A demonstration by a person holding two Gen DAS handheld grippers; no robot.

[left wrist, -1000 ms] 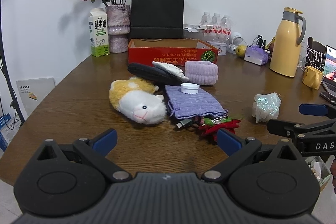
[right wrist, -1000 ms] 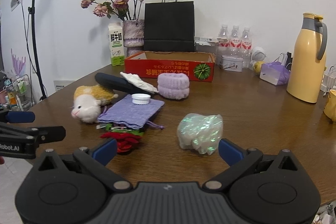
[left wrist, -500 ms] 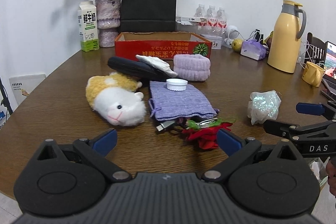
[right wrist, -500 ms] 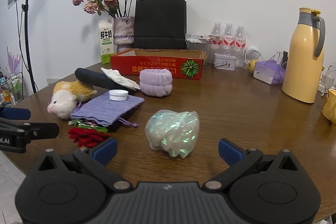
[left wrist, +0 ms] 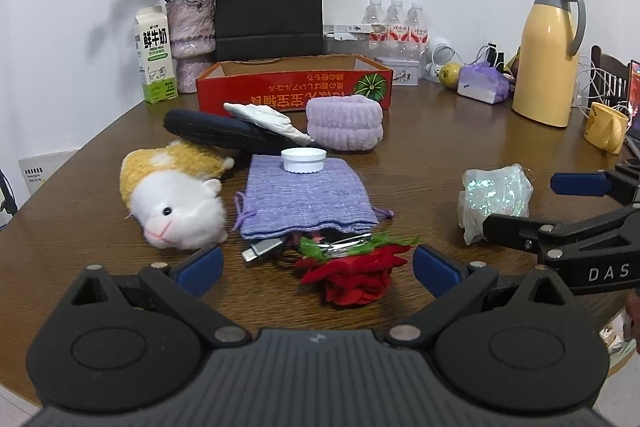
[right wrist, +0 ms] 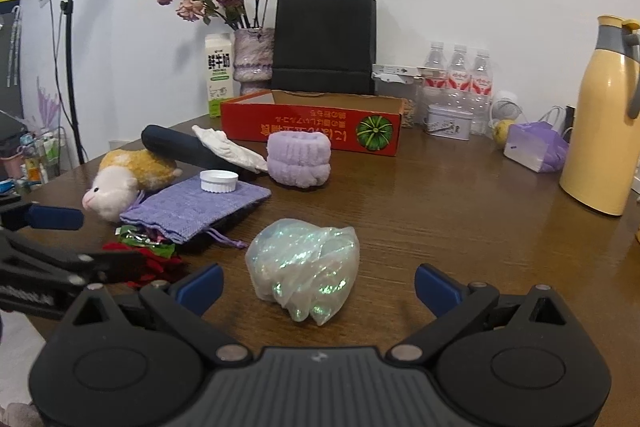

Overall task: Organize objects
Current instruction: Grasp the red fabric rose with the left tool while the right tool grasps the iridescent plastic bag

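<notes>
My left gripper is open and empty, low over the near table edge, with a red fabric flower between its fingers. Behind it lie a purple knit pouch with a white cap on it and a plush hamster. My right gripper is open and empty, with an iridescent crumpled bag between its fingers. A purple headband roll, a dark case and a white glove lie before a red cardboard box.
At the back stand a milk carton, a vase of dried roses, a black paper bag and water bottles. A yellow thermos and yellow mug are at the right.
Both grippers have moved forward over the table toward the objects; the flower and the iridescent bag now sit between their fingers. Nothing on the table has moved.
</notes>
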